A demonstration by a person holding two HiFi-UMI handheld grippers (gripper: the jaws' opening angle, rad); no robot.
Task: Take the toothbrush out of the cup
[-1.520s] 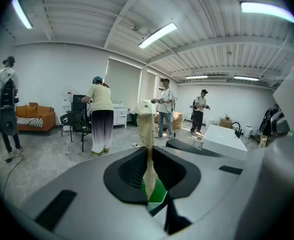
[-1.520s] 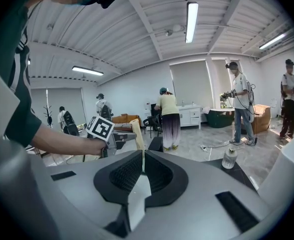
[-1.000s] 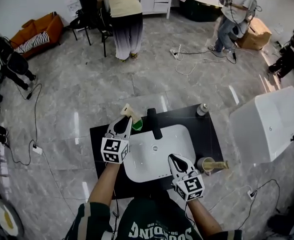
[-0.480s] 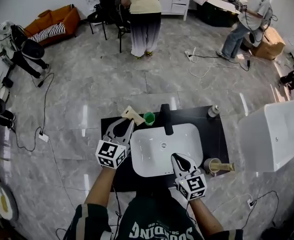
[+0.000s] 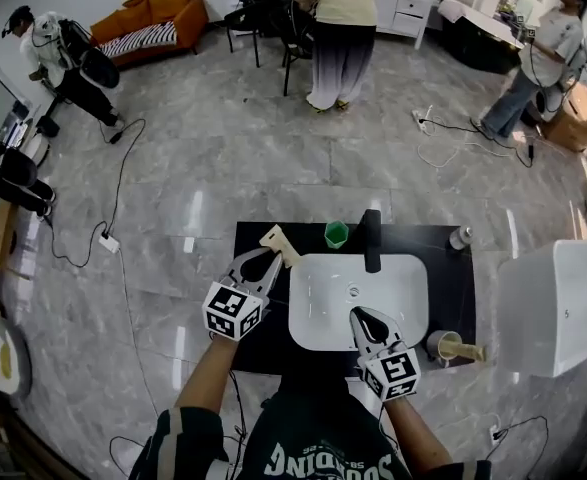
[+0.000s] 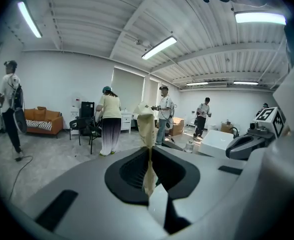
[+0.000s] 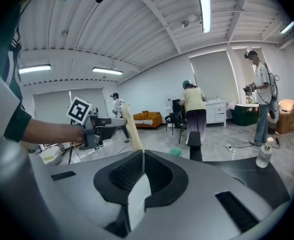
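In the head view, holds the left gripper [image 5: 260, 264] over the black countertop [image 5: 451, 288] at the left edge of the white sink basin [image 5: 318, 310], jaws clamped on a cream toothbrush [image 5: 279, 242] that juts forward past the tips. Shows the toothbrush out of the green cup [image 5: 336, 233], just left of it and not touching. Places that cup upright at the back of the counter, beside the black faucet [image 5: 372, 240]. Holds the right gripper [image 5: 366, 319] over the front right of the basin, jaws together on nothing. Finds a small bottle [image 5: 460, 237] at the back right corner and a tan cup [image 5: 439, 346] at the front right. In the left gripper view, looks along jaws narrowed onto the toothbrush [image 6: 147, 126], pinched upright between the pads, its upper end rising above the tips. Catches the right gripper [image 6: 234, 149] at the right side. In the right gripper view, shows both jaws pressed against each other, empty. Beyond them, shows the left gripper [image 7: 120, 126] with the toothbrush [image 7: 129, 128] slanting up from it, then the green cup [image 7: 176, 152], the faucet [image 7: 195, 151] and, on the right, the bottle [image 7: 263, 155].
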